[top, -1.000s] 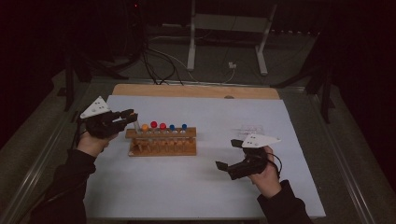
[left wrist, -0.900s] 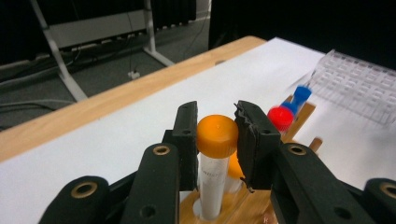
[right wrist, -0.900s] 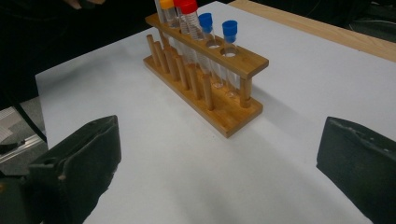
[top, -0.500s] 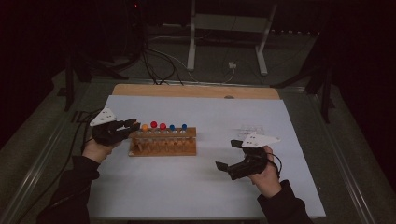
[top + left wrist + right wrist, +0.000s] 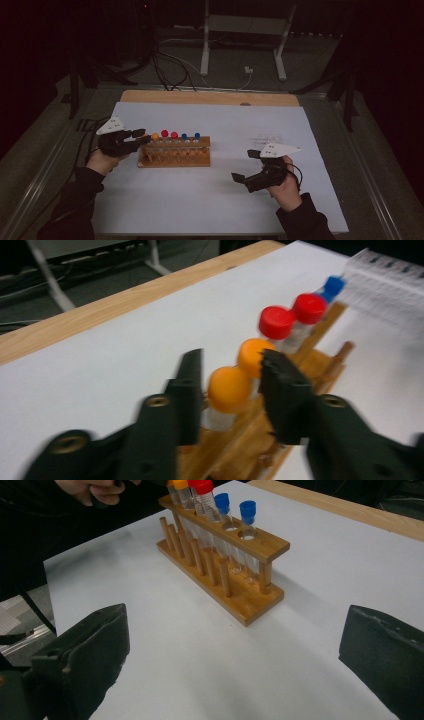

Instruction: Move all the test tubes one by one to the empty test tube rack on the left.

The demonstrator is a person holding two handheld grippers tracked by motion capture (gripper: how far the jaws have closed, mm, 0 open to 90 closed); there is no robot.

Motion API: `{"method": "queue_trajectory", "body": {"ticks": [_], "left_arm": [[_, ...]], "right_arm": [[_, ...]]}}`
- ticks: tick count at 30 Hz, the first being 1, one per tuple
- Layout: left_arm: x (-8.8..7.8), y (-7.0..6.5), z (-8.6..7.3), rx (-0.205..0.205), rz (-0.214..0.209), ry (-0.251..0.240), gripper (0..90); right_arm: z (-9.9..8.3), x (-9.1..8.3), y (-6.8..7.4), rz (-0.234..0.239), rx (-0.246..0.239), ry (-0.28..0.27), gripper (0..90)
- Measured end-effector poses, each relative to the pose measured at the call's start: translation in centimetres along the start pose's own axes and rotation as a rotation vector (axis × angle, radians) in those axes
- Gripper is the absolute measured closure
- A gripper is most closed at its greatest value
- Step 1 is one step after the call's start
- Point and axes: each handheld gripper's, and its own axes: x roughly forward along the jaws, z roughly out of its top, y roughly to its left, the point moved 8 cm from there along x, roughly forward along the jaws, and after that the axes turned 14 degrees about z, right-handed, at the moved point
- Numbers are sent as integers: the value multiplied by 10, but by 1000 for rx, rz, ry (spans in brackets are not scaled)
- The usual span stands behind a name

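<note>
Left tongs (image 5: pixel 227 385) just parted around orange-capped tube (image 5: pixel 229 389).

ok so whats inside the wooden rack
The wooden rack holds six capped tubes in a row: two orange caps, two red, two blue. The left tool straddles the nearest orange one without pressing. Tube bottoms are hidden behind the front pegs.

Rack (image 5: pixel 175 152) with capped tubes (image 5: pixel 169 135) stands left of centre on the sheet (image 5: pixel 215 200); the only obstacle. Left gripper (image 5: pixel 142 138) crowds the rack's left end. Sheet bare in front, behind and right of the rack; right gripper (image 5: pixel 245 167) has open passage.
</note>
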Motion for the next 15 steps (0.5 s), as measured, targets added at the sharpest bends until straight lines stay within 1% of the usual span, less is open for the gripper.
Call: {"method": "queue_trajectory", "body": {"ticks": [1, 2, 4, 5, 7, 9, 10, 12, 13, 14, 15], "left_arm": [[-3, -1, 1, 1, -1, -6, 473], [-6, -2, 2, -6, -16, -13, 416], [-13, -6, 3, -15, -15, -18, 285], [-16, -9, 4, -19, -28, -23, 257], [-21, -15, 3, -21, -39, -21, 183], [-26, -22, 2, -27, -65, -23, 151], [-30, -28, 0, -25, -93, -20, 126], [-33, -36, -2, -21, -120, -12, 92], [-35, -42, -5, -13, -147, -9, 64], [-36, -46, -7, -11, -158, -5, 30], [-37, -50, -9, -11, -170, -1, 16]], "right_arm": [[0, 0, 0, 2, 1, -1, 0], [0, 0, 0, 1, 0, 0, 0], [0, 0, 0, 0, 0, 0, 0], [0, 0, 0, 0, 0, -2, 0], [0, -1, 0, -3, -2, -2, 0], [0, -1, -1, -5, -2, -4, 0], [0, -1, -1, -6, -1, -2, 0], [0, 0, 0, -4, 1, -2, 0], [0, 0, 0, -5, 0, 0, 0], [0, 0, 0, -7, -2, 0, 0], [0, 0, 0, -6, -2, 1, 0]]}}
